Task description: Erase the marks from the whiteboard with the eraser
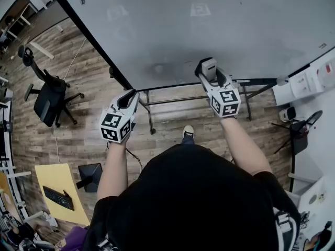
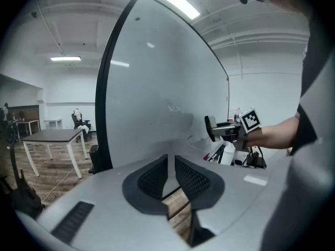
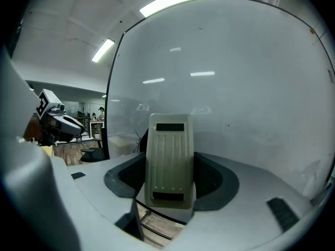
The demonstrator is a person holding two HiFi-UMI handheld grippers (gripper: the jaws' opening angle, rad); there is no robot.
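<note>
Black office chair (image 1: 47, 101) stands on wood floor (image 1: 89, 82), well beyond yellow table (image 1: 52, 178). Black keyboard (image 1: 57, 197) lies on that table's near half.

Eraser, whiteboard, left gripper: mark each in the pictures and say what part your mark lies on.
eraser (image 3: 168, 158), right gripper view, middle of its ribbed back.
whiteboard (image 1: 220, 30), head view, bare board surface.
left gripper (image 2: 171, 161), left gripper view, midway between its fingertips.

Beige ribbed eraser (image 3: 168, 161) against a black-edged white whiteboard (image 1: 209, 30).
</note>
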